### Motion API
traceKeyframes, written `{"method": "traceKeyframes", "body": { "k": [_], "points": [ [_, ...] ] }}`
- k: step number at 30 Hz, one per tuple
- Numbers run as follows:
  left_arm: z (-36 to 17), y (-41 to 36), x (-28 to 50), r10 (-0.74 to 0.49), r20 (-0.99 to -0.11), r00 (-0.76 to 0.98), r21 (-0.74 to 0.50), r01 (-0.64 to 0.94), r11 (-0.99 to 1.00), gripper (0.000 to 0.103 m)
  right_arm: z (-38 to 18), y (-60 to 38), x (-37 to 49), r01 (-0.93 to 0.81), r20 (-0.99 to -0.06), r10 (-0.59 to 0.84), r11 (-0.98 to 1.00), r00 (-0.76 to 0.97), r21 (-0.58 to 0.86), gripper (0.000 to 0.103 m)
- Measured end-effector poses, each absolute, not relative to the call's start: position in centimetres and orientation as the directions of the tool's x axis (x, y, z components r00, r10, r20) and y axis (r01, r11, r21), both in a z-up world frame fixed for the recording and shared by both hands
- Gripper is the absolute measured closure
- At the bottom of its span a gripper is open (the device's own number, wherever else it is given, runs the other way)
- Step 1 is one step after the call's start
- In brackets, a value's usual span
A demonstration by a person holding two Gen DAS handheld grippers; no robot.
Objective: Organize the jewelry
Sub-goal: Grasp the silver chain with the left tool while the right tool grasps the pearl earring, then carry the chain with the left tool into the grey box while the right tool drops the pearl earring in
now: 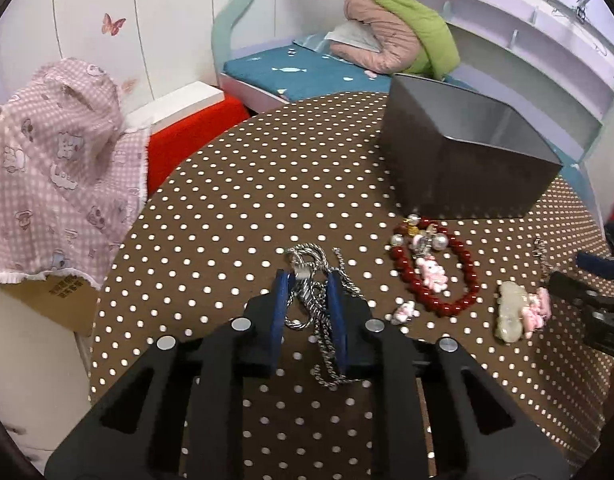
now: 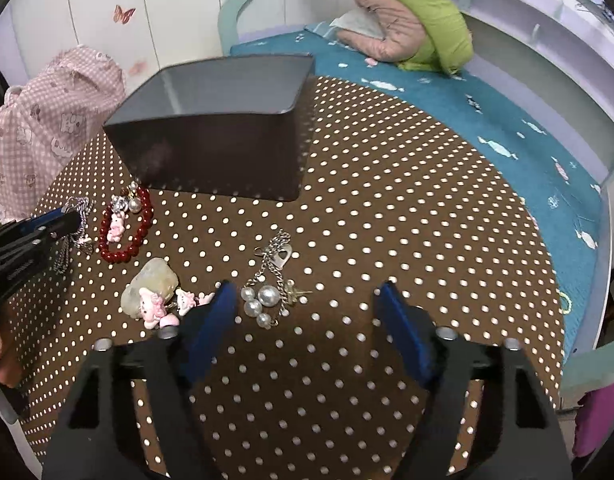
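Standing on a round table point(image 1: 235, 184) dressed in brown cloth with white dots, filling the lower half of both views. Backing onto white wardrobe panels point(image 1: 155, 20) carrying butterfly stickers point(image 1: 113, 24). Running behind the table's far edge, a bed with a teal mattress cover point(image 2: 487, 120) printed with pale candies, framed by a curved mint headboard point(image 1: 231, 16). Lying heaped at the bed's head, a pink padded jacket point(image 1: 383, 36) and a green one point(image 1: 423, 28). Curving along the right wall, lilac shelving point(image 1: 527, 20). Sitting past the table's left edge, a red seat point(image 1: 195, 132) under a white board, and a pink checked cloth point(image 1: 55, 168) draping over a cardboard box point(image 1: 63, 300). Glowing evenly under soft indoor light.
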State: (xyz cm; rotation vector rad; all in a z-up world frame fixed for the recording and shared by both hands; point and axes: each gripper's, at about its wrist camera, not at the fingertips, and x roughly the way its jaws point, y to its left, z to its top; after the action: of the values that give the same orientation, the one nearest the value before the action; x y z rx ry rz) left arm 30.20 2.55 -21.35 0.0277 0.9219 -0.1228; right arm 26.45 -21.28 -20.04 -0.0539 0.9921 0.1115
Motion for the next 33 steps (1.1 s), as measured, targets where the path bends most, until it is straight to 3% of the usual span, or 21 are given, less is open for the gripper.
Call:
{"method": "traceKeyframes", "body": {
  "k": [3,5,8,22,33],
  "points": [
    [-21.1,2.8,29.4,-0.124,-0.785,0.607,-0.063,0.121,0.991,0.088,-19.9,-21.1,26.2,-0.149,-0.827,0.085,0.989,0.556,0.001,0.055],
    [-20.7,3.0,29.0,-0.144,-0.776,0.614,-0.083,0.127,0.988,0.097,-19.7,-21.3,25.8,-0.165,-0.825,0.099,0.986,0.556,0.007,0.081],
    [-20.0,3.5,28.1,-0.161,-0.767,0.621,-0.105,0.126,0.986,0.100,-19.6,-22.0,25.1,-0.181,-0.827,0.137,0.983,0.545,0.044,0.091],
    [-16.1,3.6,25.9,-0.182,-0.719,0.671,-0.119,0.139,0.983,0.100,-13.5,-24.1,24.3,-0.246,-0.756,0.269,0.958,0.597,0.147,0.091],
    [-6.4,2.5,26.6,-0.265,-0.571,0.777,-0.118,0.242,0.963,0.100,-3.8,-22.8,24.7,-0.354,-0.626,0.336,0.930,0.703,0.101,0.091]
  ]
}}
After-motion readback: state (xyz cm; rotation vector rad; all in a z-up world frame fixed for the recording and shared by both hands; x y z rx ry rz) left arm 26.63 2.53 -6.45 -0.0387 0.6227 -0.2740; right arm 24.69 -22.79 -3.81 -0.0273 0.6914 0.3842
